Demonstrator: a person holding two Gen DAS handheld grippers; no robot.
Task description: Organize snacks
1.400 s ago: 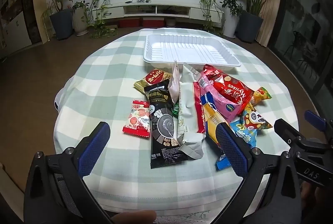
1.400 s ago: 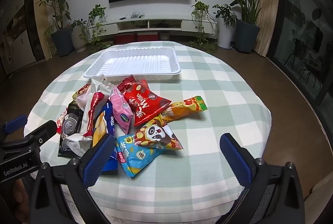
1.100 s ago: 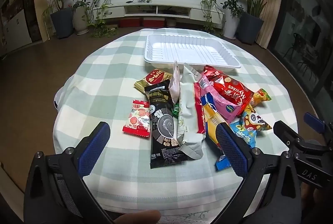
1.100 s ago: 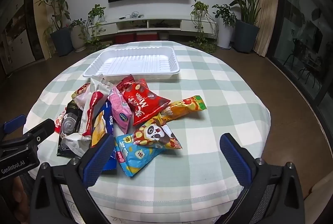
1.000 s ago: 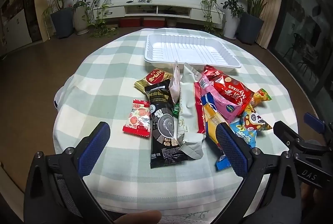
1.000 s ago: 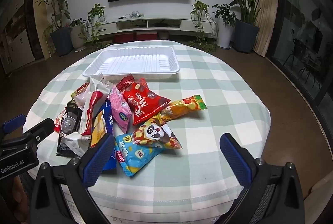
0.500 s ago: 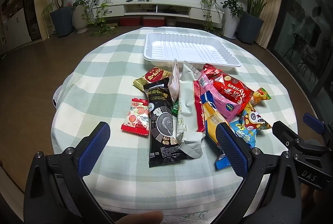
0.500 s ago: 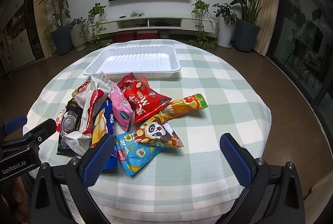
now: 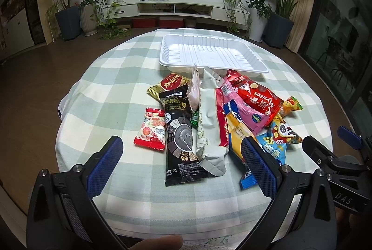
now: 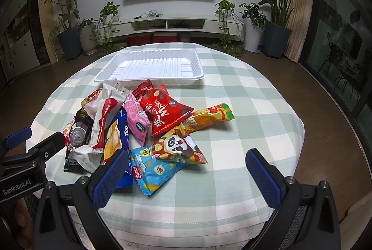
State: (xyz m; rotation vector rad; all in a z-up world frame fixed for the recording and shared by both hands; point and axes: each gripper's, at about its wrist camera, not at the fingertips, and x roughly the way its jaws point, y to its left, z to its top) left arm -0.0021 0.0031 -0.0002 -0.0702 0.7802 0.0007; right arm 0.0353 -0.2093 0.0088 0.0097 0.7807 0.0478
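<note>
Beside the white plastic tray [image 9: 212, 53], overlapping wrappers hide most of the blue biscuit packet [image 10: 123, 131], and the small green-edged sachet [image 9: 194, 119] barely shows.

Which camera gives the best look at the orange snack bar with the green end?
The right wrist view: the orange snack bar lies almost fully exposed beside the red Mylikes bag. In the left wrist view only its green-tipped end shows, peeking from behind that bag.

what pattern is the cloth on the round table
The round table's cloth is a pale green and white check, clearest in the right wrist view.
</note>
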